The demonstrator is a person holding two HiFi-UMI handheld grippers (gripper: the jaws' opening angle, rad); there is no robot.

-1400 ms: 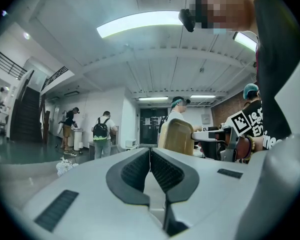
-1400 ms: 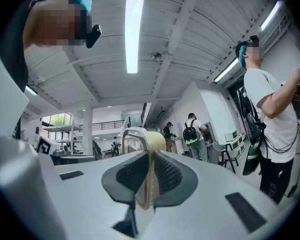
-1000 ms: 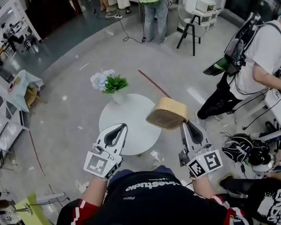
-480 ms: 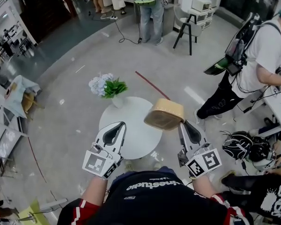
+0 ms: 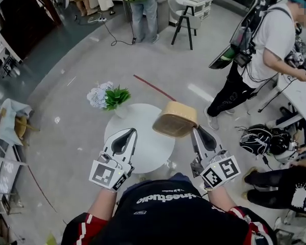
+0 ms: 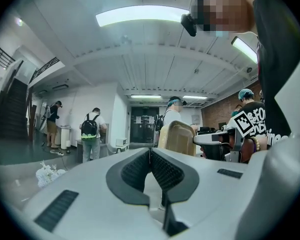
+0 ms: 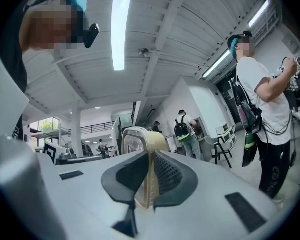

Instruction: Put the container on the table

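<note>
A tan rectangular container (image 5: 175, 119) hangs in the air over the right edge of the round white table (image 5: 148, 147). My right gripper (image 5: 195, 131) is shut on its rim; in the right gripper view the yellowish wall (image 7: 149, 184) is pinched between the dark pads, with the container (image 7: 140, 139) rising beyond. My left gripper (image 5: 128, 132) hovers over the table's near left part, jaws shut on nothing. In the left gripper view the left gripper (image 6: 150, 151) shows touching pads, and the container (image 6: 179, 138) shows to the right.
A vase of pale flowers and green leaves (image 5: 108, 97) stands at the table's far left edge. A person in a white shirt (image 5: 255, 60) stands to the right, bags (image 5: 268, 143) lie on the floor there. A dark stool (image 5: 182, 24) and another person (image 5: 140, 4) stand farther back.
The container and both grippers have kept their places relative to each other. The view has shifted, so the table and the flowers now sit a little more to the left.
</note>
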